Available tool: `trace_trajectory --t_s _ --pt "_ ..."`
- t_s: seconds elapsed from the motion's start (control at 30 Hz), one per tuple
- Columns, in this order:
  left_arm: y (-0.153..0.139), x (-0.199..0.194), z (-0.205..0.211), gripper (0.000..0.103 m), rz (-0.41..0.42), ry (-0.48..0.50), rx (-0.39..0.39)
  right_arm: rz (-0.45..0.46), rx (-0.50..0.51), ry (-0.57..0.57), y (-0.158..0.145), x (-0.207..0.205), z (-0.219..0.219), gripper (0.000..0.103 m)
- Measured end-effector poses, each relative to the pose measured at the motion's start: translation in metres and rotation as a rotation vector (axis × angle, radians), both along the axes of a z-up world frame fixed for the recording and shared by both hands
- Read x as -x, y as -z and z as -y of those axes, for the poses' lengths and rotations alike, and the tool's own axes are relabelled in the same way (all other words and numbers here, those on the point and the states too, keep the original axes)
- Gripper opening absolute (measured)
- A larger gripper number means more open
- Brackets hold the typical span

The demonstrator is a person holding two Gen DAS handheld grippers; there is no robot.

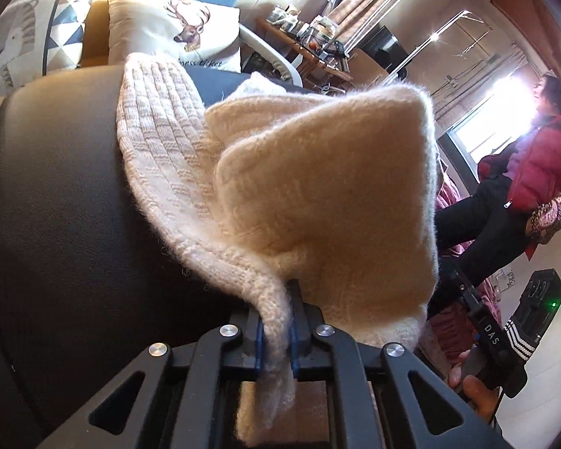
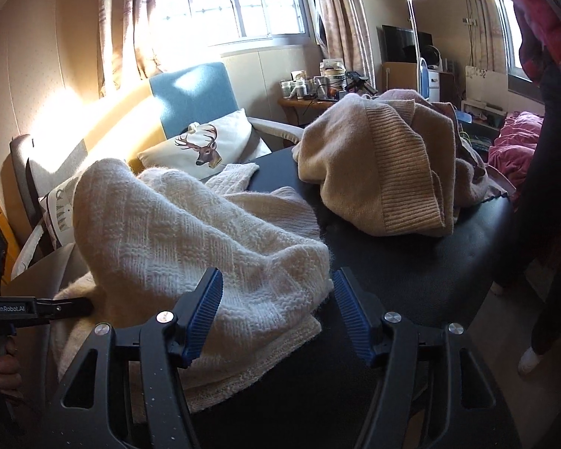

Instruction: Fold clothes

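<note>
Centrally, the left gripper pinches a rolled edge of the cream sweater, lifting part of it off the black table; the right gripper stands with jaws spread just over the sweater's near hem. A clean fold probably calls for the right jaws to take a matching edge, so both carry the layer level and flat. Near the sweater a tan sweater lies heaped, crowding the table's far side; a bystander stands close.
</note>
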State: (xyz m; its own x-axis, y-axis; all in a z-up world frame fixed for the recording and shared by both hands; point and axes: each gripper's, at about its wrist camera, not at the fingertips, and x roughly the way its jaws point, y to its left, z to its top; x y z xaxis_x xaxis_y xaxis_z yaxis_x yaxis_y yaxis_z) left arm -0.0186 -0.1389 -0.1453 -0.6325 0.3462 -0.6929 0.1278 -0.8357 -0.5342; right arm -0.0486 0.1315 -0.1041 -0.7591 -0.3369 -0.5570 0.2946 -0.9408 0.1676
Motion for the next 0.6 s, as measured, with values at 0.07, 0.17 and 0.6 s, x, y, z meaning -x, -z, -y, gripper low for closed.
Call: trace_trajectory --t_s 0.07,0.17,0.6 --pt "-0.013 -0.007 0.003 0.007 -0.031 -0.021 0.003 -0.003 0.005 0.007 -0.002 -0.002 -0.001 0.065" --pt "-0.034 -0.013 0.006 0.007 -0.088 -0.043 0.018 -0.018 0.007 0.015 -0.006 -0.005 -0.003 0.066" --pt "-0.021 -0.056 0.010 0.012 -0.048 -0.008 0.012 -0.022 0.036 -0.009 -0.007 -0.006 0.000 0.077"
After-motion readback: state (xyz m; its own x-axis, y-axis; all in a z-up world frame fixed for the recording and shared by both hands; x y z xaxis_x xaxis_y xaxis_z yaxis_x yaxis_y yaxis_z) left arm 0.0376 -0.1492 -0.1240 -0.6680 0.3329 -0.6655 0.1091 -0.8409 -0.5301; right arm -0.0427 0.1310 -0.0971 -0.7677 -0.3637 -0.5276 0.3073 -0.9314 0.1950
